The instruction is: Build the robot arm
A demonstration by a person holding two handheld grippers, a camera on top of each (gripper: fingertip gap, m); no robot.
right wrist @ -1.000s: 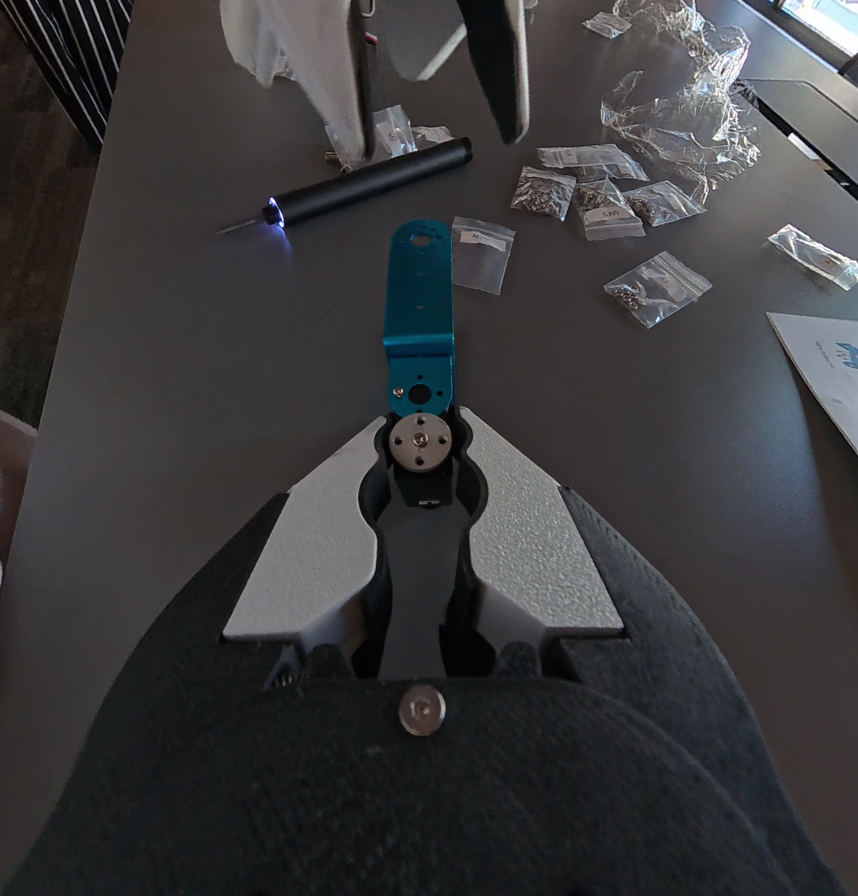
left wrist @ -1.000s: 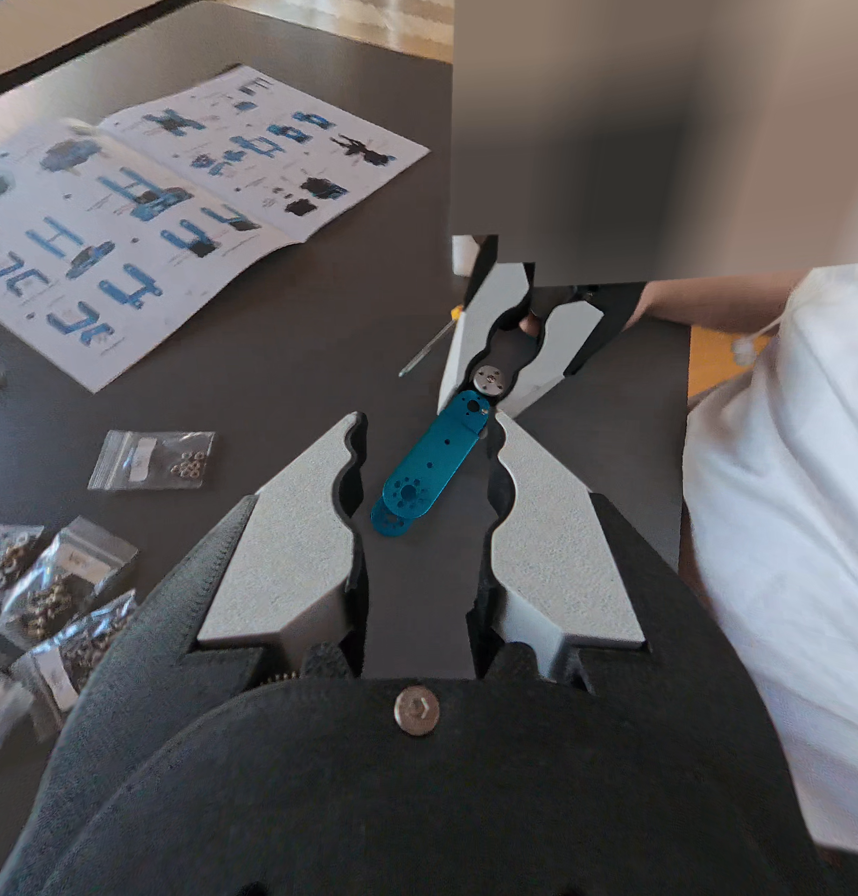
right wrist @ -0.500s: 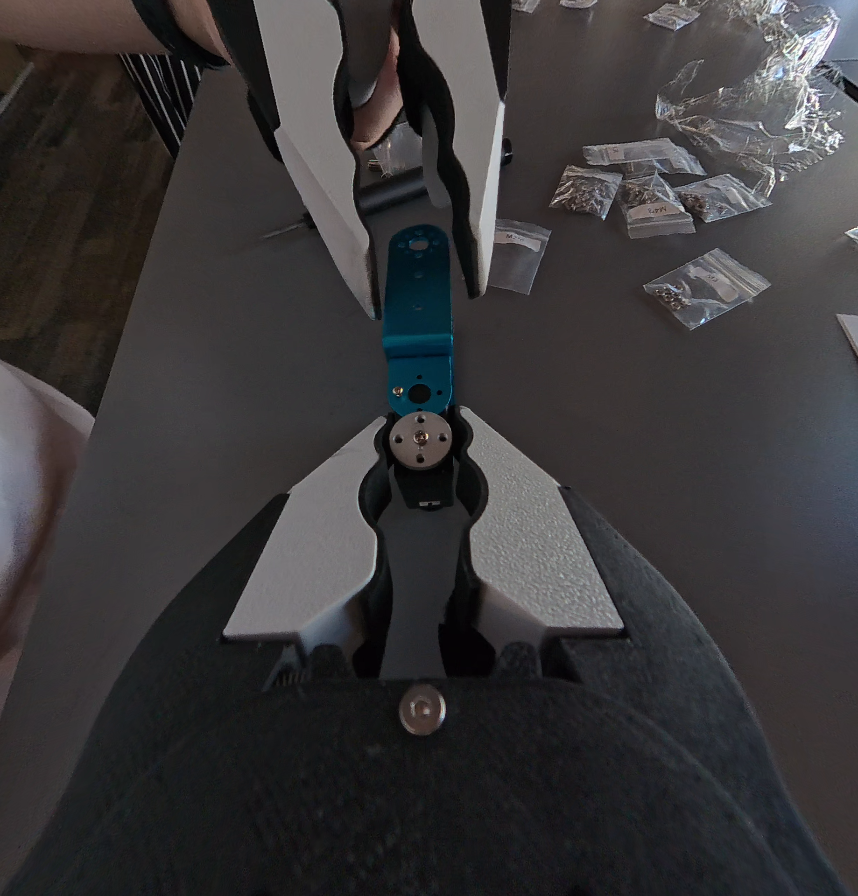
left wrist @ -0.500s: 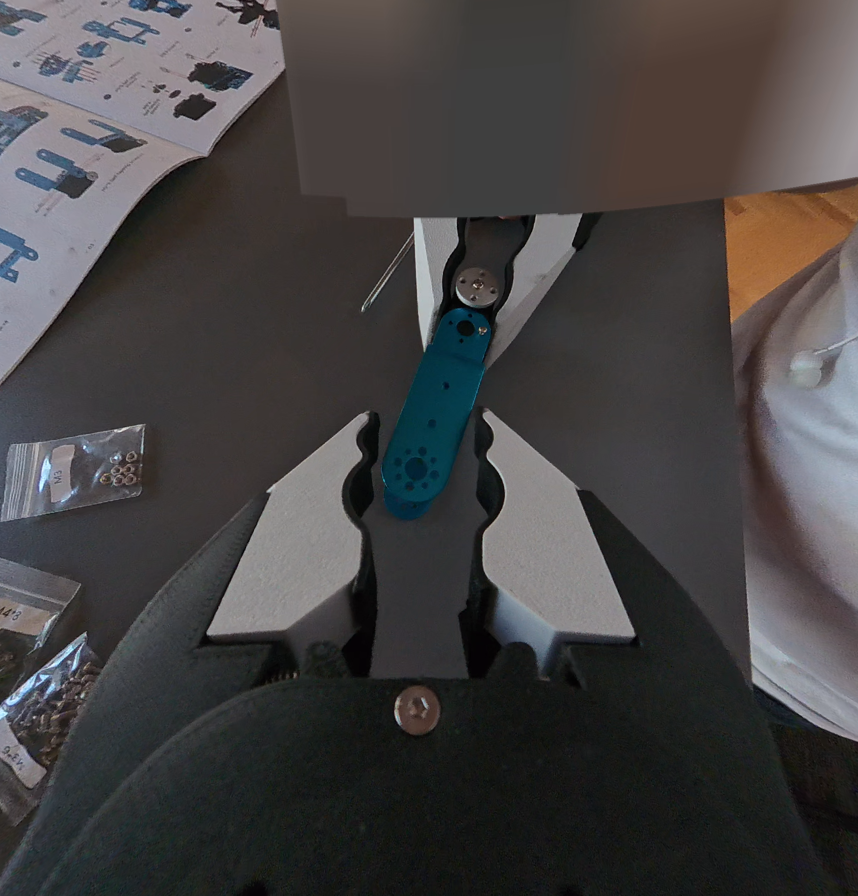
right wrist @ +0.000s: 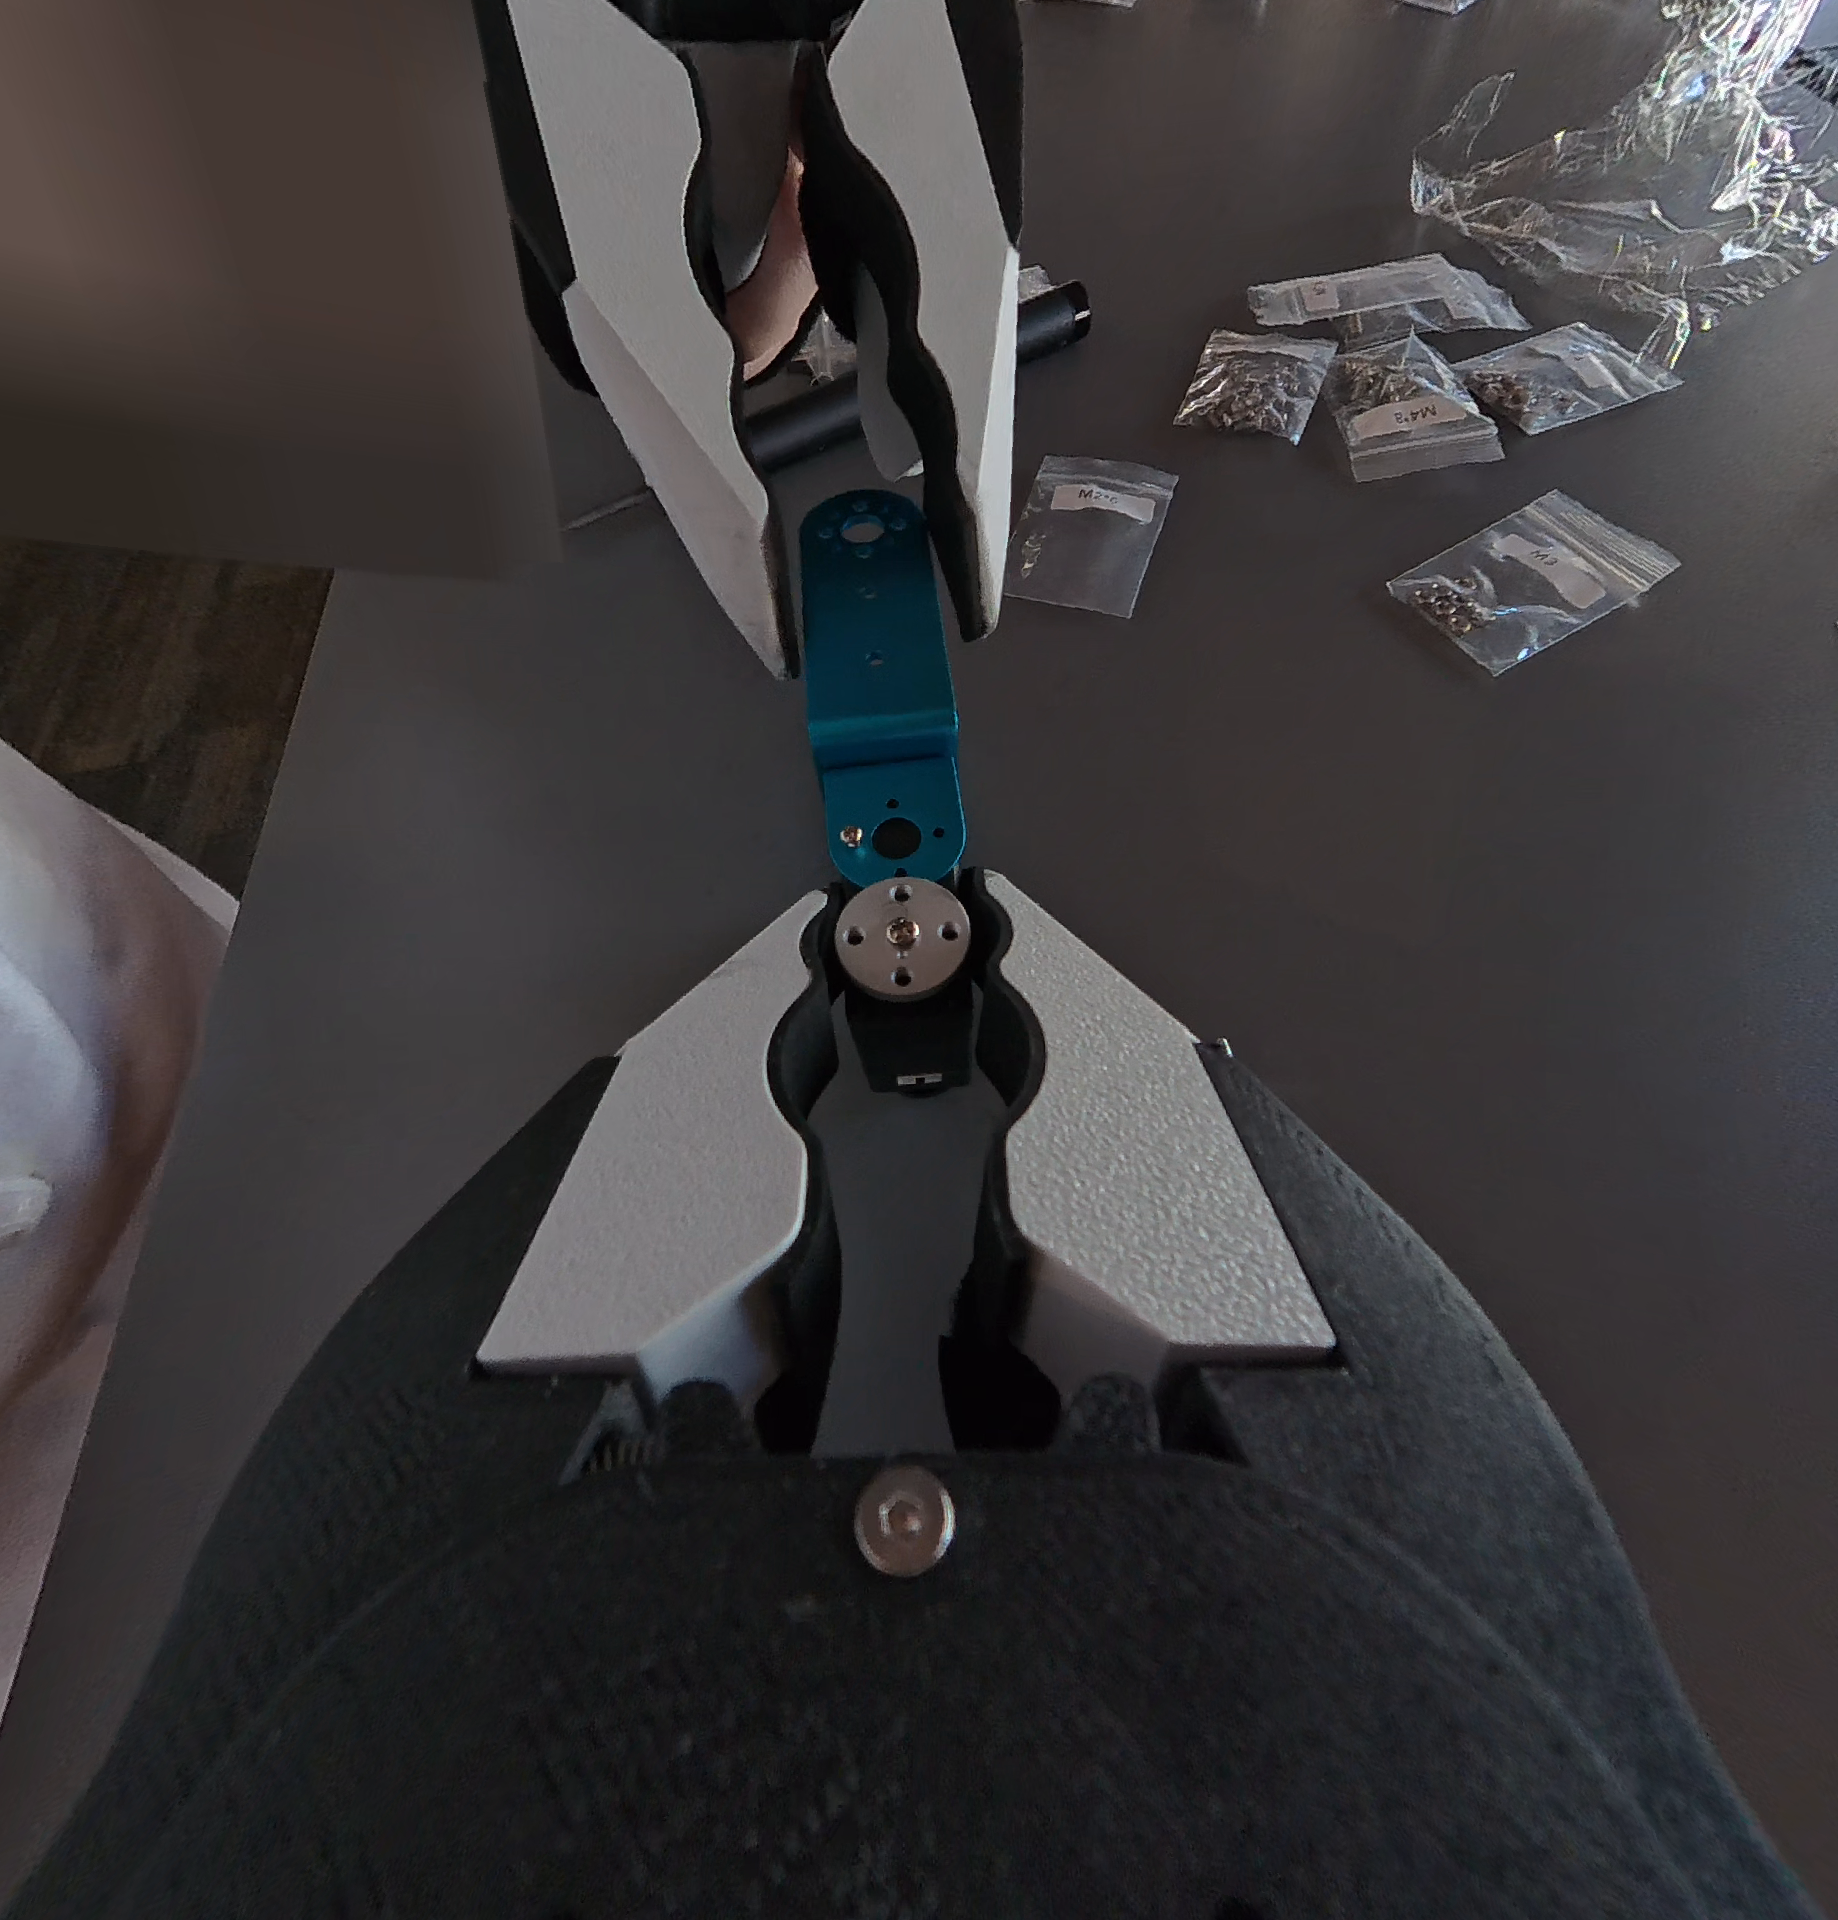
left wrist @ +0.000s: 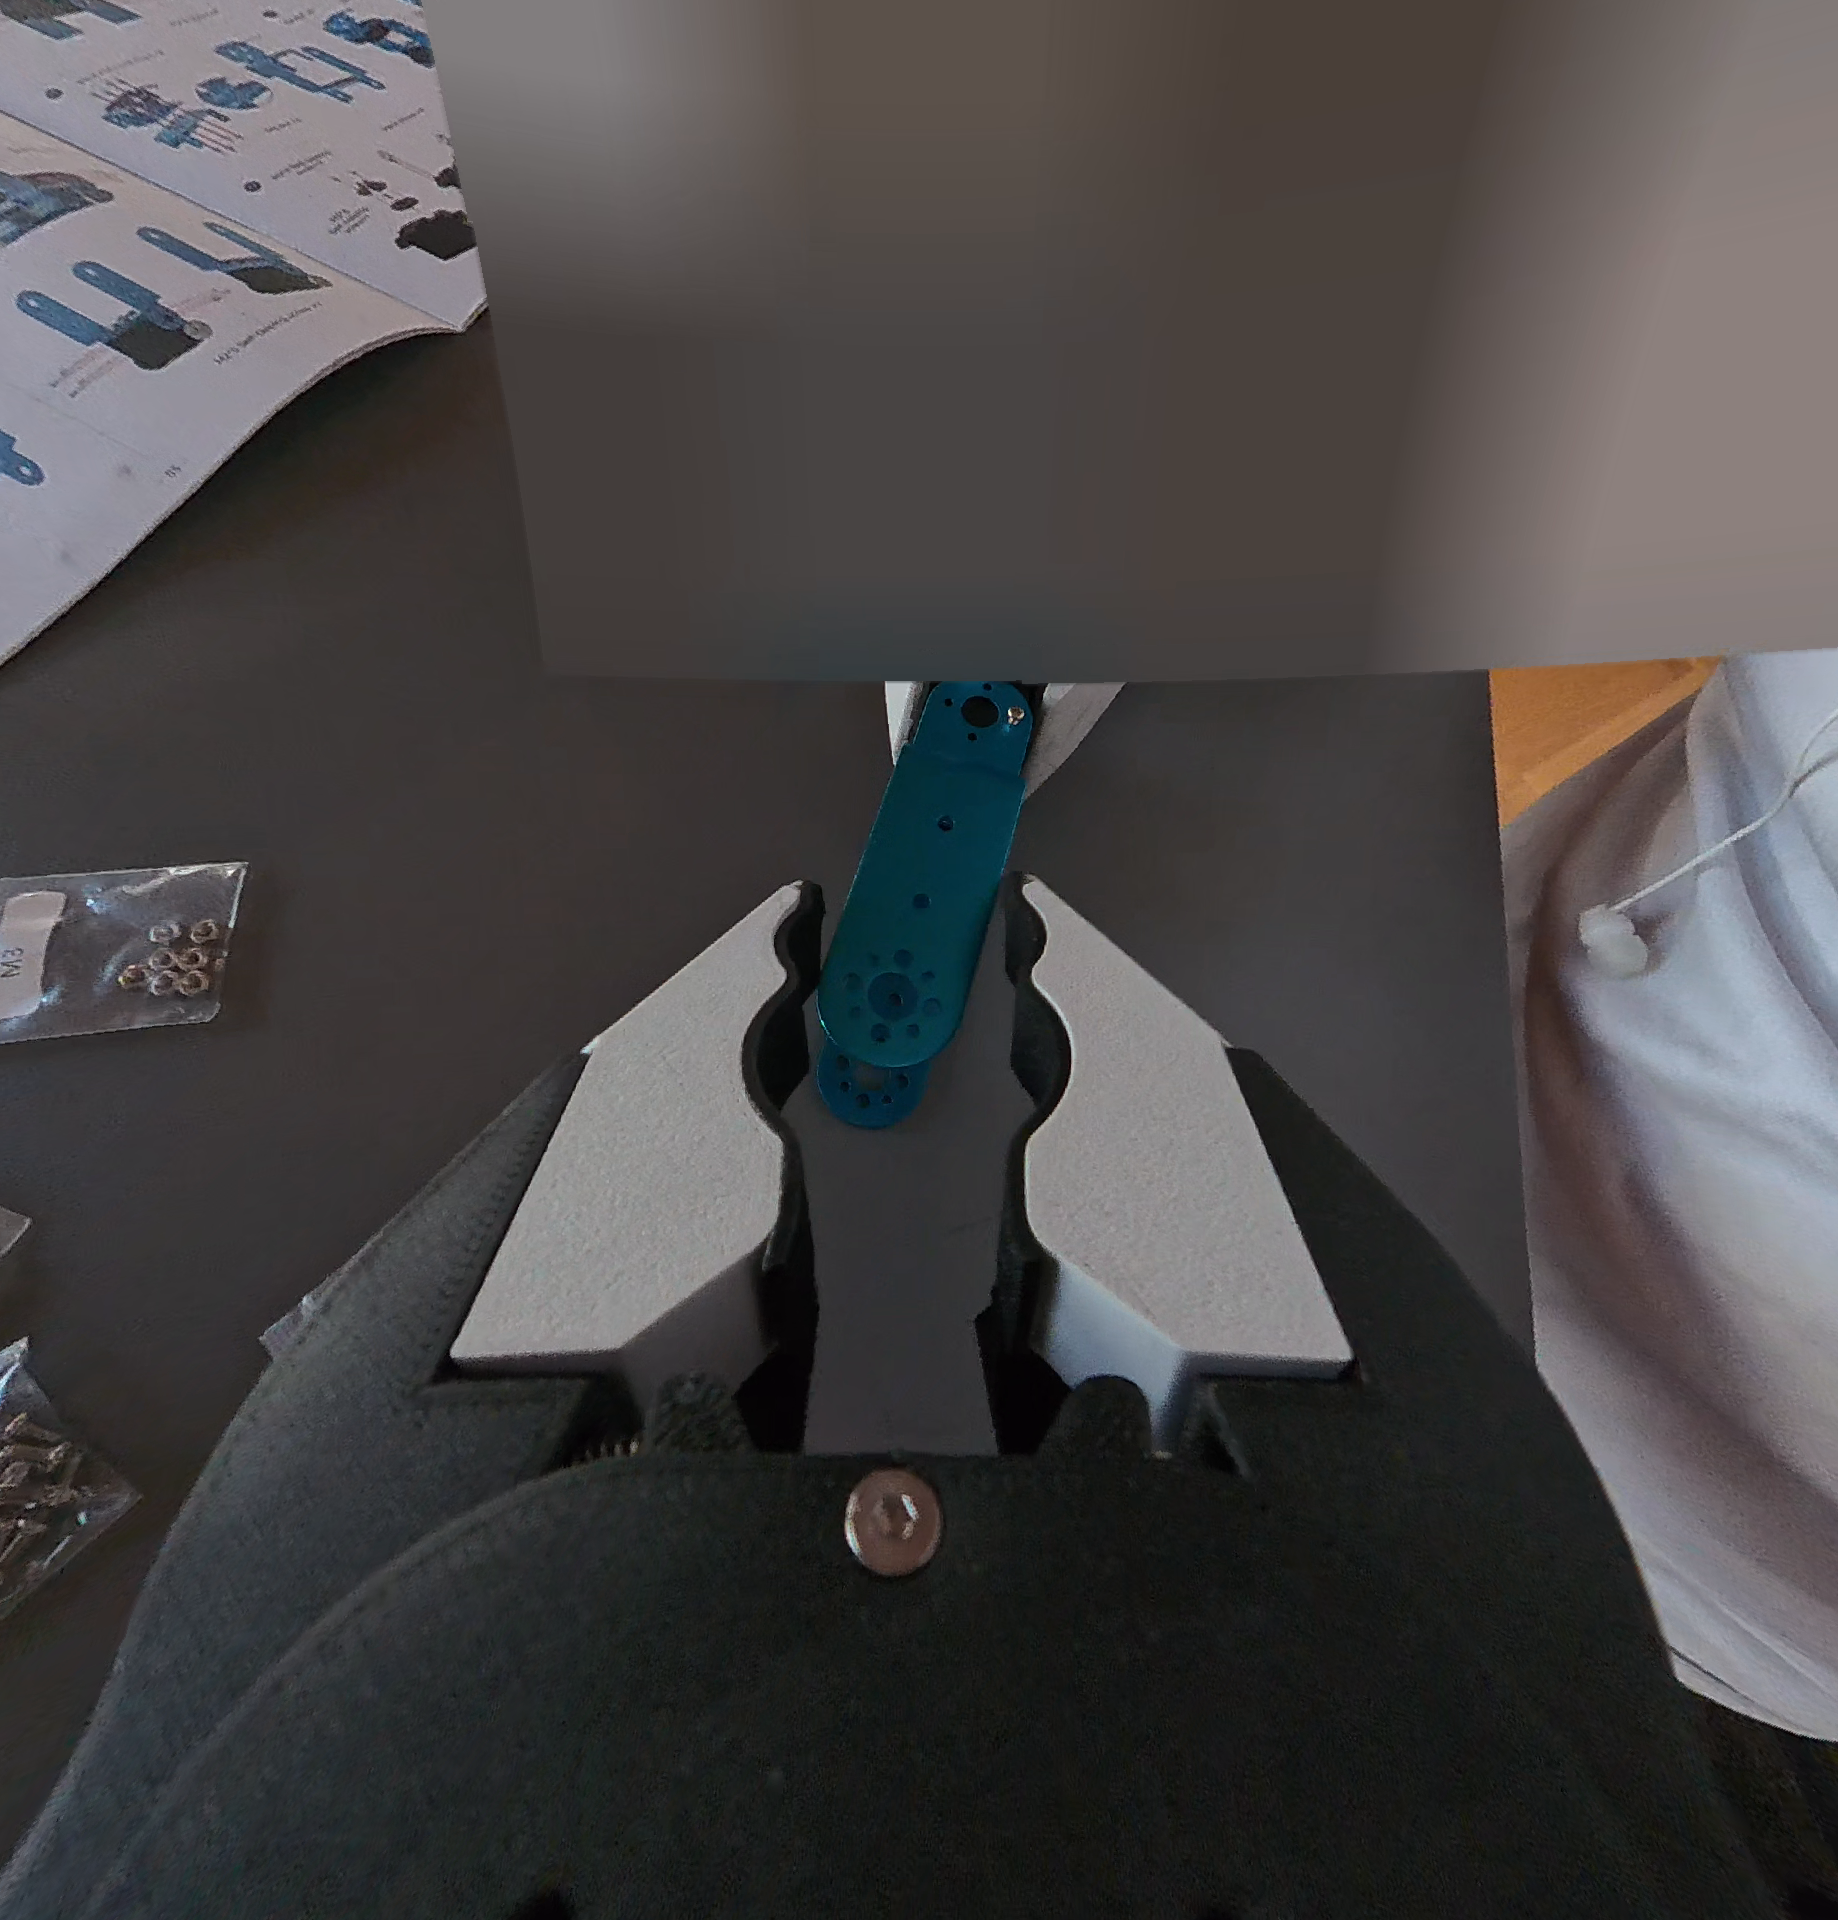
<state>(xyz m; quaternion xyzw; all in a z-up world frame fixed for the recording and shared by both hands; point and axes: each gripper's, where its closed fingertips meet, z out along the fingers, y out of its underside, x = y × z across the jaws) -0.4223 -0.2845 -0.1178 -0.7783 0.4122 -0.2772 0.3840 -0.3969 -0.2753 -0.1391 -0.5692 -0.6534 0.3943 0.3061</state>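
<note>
A blue metal bracket (left wrist: 920, 904) (right wrist: 879, 665) with rows of holes is fixed to a small black servo with a round silver horn (right wrist: 899, 935). My right gripper (right wrist: 899, 899) is shut on the servo and holds it above the dark table (right wrist: 1310, 935), with the bracket pointing forward. My left gripper (left wrist: 910, 894) faces it, and its open jaws straddle the bracket's far rounded end. The gap each side is narrow. It also shows in the right wrist view (right wrist: 879, 644). In the left wrist view the right gripper's fingers (left wrist: 1076, 717) are mostly hidden by a blurred patch.
An open instruction booklet (left wrist: 167, 260) lies far left. Small bags of screws and nuts (left wrist: 94, 951) (right wrist: 1091, 530) (right wrist: 1528, 582) and crumpled clear wrap (right wrist: 1642, 177) are scattered around. A black screwdriver handle (right wrist: 821, 426) lies behind the left gripper. A person's white shirt (left wrist: 1725, 1143) is at the table edge. Across from one pair of fingers to the other is roughly 4 cm.
My left gripper has moved forward over the bracket's end and its jaws have narrowed around it. The right gripper has kept its hold on the servo.
</note>
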